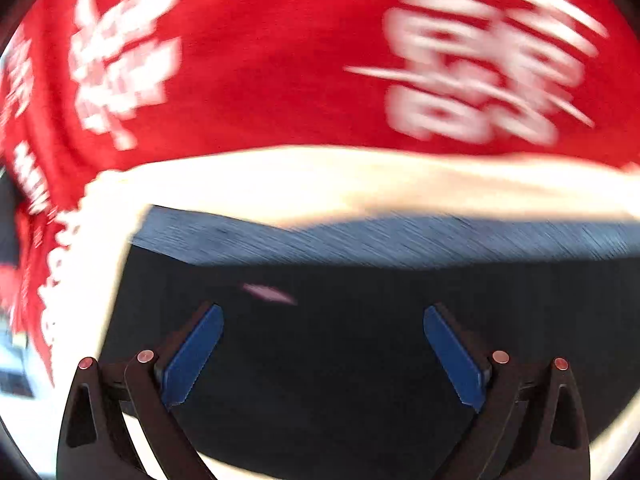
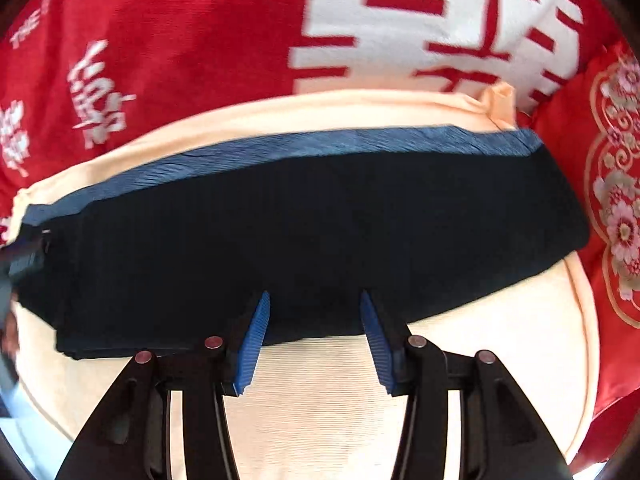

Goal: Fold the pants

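The dark navy pants (image 2: 320, 232) lie folded into a long flat band on a cream cushion (image 2: 340, 400), with a lighter blue ribbed strip (image 2: 280, 152) along their far edge. My right gripper (image 2: 316, 300) is open and empty, its blue fingertips at the near edge of the pants. In the left wrist view the pants (image 1: 320, 360) fill the lower half, blurred by motion. My left gripper (image 1: 324, 312) is open wide and empty, just above the dark cloth.
A red blanket with white characters (image 1: 280, 60) lies behind the cushion and also shows in the right wrist view (image 2: 180, 40). A red embroidered floral pillow (image 2: 612, 200) sits at the right. The cream cushion edge (image 1: 320, 184) runs behind the pants.
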The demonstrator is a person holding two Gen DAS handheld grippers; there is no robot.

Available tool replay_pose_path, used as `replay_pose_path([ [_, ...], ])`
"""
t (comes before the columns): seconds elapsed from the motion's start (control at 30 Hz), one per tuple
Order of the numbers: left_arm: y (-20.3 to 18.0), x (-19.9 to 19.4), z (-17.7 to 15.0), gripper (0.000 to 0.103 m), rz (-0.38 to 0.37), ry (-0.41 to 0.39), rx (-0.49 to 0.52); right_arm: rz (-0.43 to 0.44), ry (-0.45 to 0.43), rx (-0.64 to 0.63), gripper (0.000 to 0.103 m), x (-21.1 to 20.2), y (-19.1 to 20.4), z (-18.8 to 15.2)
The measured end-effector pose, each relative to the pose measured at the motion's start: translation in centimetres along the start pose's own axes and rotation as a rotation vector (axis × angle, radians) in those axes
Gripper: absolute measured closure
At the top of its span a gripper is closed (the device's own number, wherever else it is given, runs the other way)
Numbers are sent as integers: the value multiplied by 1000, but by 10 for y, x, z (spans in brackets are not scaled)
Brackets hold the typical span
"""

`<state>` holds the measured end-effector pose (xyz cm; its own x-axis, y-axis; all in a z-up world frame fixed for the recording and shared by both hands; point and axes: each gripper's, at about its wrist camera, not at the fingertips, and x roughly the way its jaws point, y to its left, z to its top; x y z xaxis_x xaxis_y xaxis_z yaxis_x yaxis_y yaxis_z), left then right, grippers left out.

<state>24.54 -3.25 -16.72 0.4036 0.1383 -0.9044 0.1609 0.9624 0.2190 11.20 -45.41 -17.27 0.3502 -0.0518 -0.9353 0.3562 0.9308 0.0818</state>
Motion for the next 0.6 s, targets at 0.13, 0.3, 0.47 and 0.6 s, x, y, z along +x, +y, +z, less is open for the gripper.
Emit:
replay_pose_path([
  [0.13,65,57,17,2,104,81,-110,35,22,-33,51,11,28,-3],
  [0.3,98,91,22,0,64,87,-146,21,58,-41,51,17,16,-14],
  [0.47,91,73,12,0,44,115,-86,105,53,-52,51,2,29,-17],
  [0.6,31,58,-25,0,-3,102,20,171,26,-291,51,-6,89,-35],
])
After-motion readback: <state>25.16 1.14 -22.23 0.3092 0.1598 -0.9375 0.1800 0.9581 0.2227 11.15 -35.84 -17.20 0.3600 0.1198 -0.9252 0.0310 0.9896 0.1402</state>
